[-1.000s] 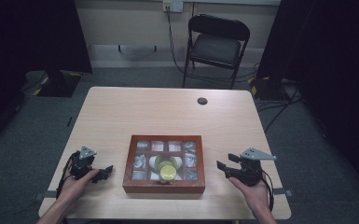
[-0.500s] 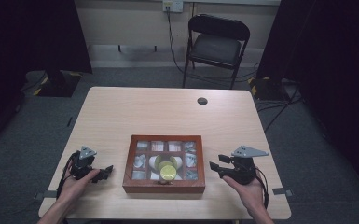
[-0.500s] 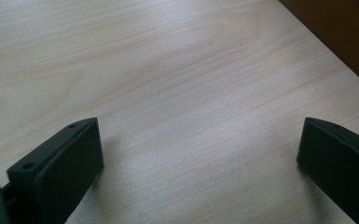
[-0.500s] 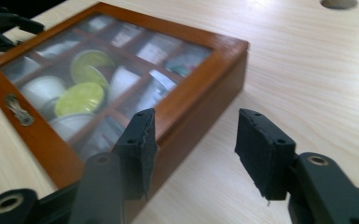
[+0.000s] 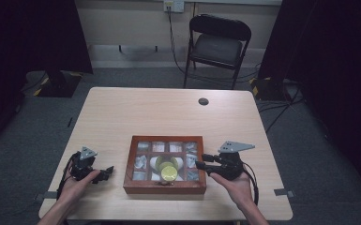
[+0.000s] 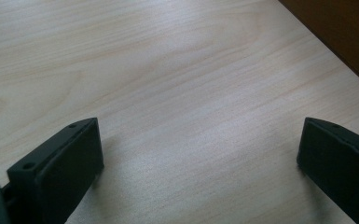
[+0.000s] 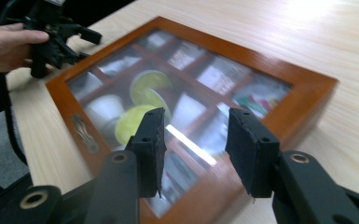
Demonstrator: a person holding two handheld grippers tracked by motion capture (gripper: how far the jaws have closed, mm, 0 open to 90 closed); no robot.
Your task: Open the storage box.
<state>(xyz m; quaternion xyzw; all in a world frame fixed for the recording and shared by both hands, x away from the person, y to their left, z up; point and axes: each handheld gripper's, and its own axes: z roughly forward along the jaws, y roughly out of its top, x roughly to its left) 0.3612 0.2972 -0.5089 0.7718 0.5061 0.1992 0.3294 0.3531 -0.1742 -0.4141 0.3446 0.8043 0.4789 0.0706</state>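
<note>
A single wooden box [image 5: 164, 188] with a glass lid lay flat near the front edge of the table [image 5: 136, 110], its long axis running across the table from left to right and its metal latch [image 7: 85, 133] facing the person. Through the glass, a grid of compartments held small packets and capsules, two of them yellow-green [image 5: 168, 171] side by side near the middle; the rest were too blurred to count. The right gripper [image 5: 200, 161] was held over the box's right end, jaws pointing leftward across the lid; they had just been closing, yet a gap remained between them, with nothing gripped and only the lid seen beneath. The left gripper [image 5: 108, 171] rested on the table just beside the box's left side, its jaws spread wide over bare wood, holding nothing. Two hands, one on each gripper, came in from the bottom edge. Farther out, one small dark disc [image 5: 203, 101] sat near the table's far edge, and one black folding chair [image 5: 218, 44] stood behind the table.
</note>
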